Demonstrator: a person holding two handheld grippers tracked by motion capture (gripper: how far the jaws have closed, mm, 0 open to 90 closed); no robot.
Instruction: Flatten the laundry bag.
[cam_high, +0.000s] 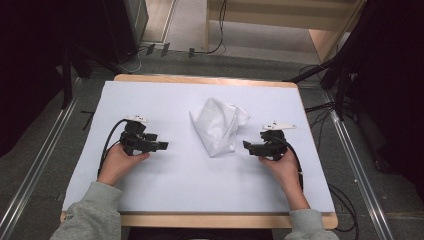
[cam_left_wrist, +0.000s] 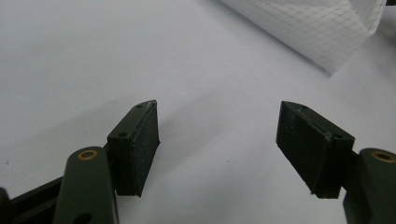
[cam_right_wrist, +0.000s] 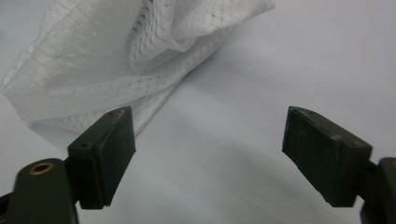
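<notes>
- The white mesh cloth lies crumpled near the middle of the white table cover, between my two tools and touching neither.
- My left gripper rests well to the cloth's left, jaws spread wide with nothing between them.
- My right gripper sits just beside the cloth's right edge, jaws also apart and empty.
- In the right gripper view the fabric shows a fine netted weave, thin and folded over itself in loose layers.
- I judge it very light, limp and a bit slick; it will sag and bunch, never hold shape.
- Best hold, I think, is a doubled edge or corner, such as the tip in the left gripper view.
</notes>
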